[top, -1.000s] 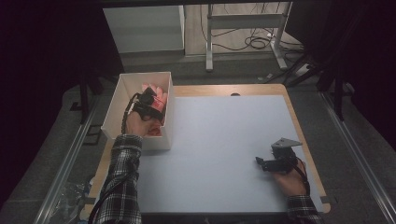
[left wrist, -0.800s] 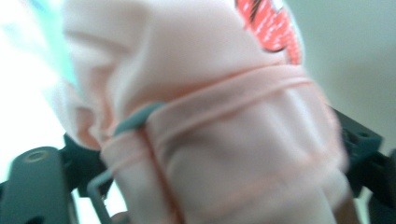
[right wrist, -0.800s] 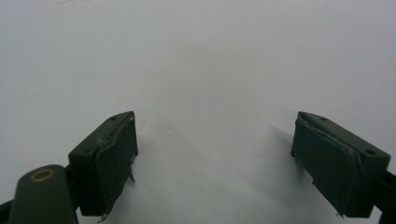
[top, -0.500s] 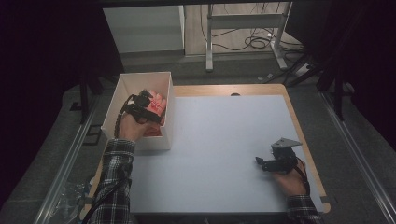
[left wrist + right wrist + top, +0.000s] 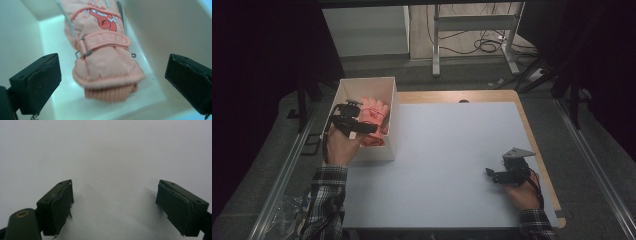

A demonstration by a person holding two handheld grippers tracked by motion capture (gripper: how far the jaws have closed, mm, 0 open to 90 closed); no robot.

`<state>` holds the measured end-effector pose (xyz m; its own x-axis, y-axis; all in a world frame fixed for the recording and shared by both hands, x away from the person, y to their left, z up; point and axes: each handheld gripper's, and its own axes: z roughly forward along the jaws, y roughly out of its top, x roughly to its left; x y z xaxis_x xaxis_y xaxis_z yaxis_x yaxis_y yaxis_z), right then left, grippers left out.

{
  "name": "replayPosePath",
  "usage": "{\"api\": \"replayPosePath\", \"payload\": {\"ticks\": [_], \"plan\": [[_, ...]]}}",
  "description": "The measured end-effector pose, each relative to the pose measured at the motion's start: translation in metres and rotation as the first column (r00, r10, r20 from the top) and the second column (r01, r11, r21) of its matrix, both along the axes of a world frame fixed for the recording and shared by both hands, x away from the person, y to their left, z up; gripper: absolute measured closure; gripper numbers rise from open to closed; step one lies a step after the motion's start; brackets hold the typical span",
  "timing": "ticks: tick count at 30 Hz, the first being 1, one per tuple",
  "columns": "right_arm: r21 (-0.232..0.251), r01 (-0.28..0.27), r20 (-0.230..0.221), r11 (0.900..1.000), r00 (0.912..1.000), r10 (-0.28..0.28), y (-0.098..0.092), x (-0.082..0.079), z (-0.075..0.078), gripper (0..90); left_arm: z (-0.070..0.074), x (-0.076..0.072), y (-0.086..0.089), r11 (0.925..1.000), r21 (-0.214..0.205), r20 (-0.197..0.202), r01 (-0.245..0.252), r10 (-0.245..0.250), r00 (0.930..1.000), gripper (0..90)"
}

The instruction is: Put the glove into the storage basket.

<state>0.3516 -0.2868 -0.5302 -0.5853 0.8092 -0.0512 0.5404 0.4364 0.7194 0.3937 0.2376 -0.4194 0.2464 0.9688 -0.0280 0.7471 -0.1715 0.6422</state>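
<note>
A pink padded glove (image 5: 375, 113) with a red emblem and a knit cuff lies inside the white box (image 5: 367, 80) at the table's left edge. In the left gripper view the glove (image 5: 105, 57) rests on the box floor, cuff toward the camera. My left gripper (image 5: 368, 128) hovers over the near part of the box. Its jaws have just been opening and now stand wide. The glove shows in the gap of the left gripper (image 5: 113, 75), clear of both pads. My right gripper (image 5: 491, 174) rests open at the table's near right, with bare tabletop between the right gripper's (image 5: 115, 205) pads.
The white table mat (image 5: 447, 150) spreads between the box and the right hand, edged by a wooden tabletop (image 5: 532, 130). The box walls (image 5: 22, 37) stand close on both sides of the left gripper. Table legs and cables lie on the floor beyond.
The left gripper has opened, left the glove in the box, and drawn back toward the near end while rising. The right hand has stayed put.
</note>
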Motion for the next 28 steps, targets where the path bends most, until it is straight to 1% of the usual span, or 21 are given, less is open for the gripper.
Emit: {"api": "replayPosePath", "payload": {"ticks": [3,6,9,12,13,14,16,20,23,25,26,28], "plan": [[0.0,0.0,0.0,1.0,1.0,0.0,0.0,0.0,0.0,14.8,0.005,-0.022,0.004,0.9998,-0.02,0.037,-0.006,0.007,0.9993,0.8],[0.0,0.0,0.001,1.0,1.0,0.0,0.0,0.0,0.0,14.7,0.003,-0.043,0.006,0.9988,-0.048,0.066,-0.005,0.008,0.9978,0.8],[-0.001,0.001,0.0,1.0,1.0,-0.001,0.0,0.0,0.0,14.7,-0.004,-0.063,0.007,0.9979,-0.064,0.081,0.004,0.002,0.9967,0.4],[-0.001,0.002,0.002,1.0,1.0,-0.002,0.0,-0.001,0.0,14.7,-0.014,-0.081,0.006,0.9957,-0.092,0.102,0.013,-0.003,0.9948,0.0],[-0.002,0.001,0.005,1.0,1.0,-0.001,0.0,0.0,0.0,14.7,-0.018,-0.087,0.005,0.9942,-0.107,0.108,0.014,-0.002,0.9941,0.0],[-0.002,0.001,0.006,1.0,1.0,-0.001,0.0,0.0,0.0,14.7,-0.022,-0.091,0.005,0.9938,-0.11,0.11,0.016,-0.004,0.9939,0.0],[-0.003,0.001,0.005,1.0,1.0,-0.001,0.0,-0.001,0.0,14.7,-0.032,-0.1,0.002,0.9948,-0.099,0.114,0.023,-0.012,0.9934,0.0],[-0.003,0.002,0.005,1.0,1.0,-0.002,0.0,-0.001,0.0,14.7,-0.058,-0.113,-0.003,0.9933,-0.113,0.125,0.026,-0.011,0.9921,0.0],[-0.003,0.002,0.005,1.0,1.0,-0.002,0.0,-0.001,0.0,14.7,-0.081,-0.116,-0.008,0.9954,-0.092,0.127,0.026,-0.014,0.9918,0.0],[-0.003,0.003,0.005,1.0,1.0,-0.003,0.0,-0.001,0.0,14.7,-0.095,-0.118,-0.011,0.9957,-0.09,0.115,0.023,-0.012,0.9933,0.0],[-0.002,0.003,0.004,1.0,1.0,-0.003,0.0,-0.001,0.0,14.7,-0.1,-0.118,-0.012,0.996,-0.087,0.108,0.024,-0.014,0.9941,0.0],[-0.002,0.003,0.004,1.0,1.0,-0.003,0.0,-0.001,0.0,14.7,-0.108,-0.119,-0.014,0.9971,-0.072,0.106,0.024,-0.016,0.9942,0.0]]}}
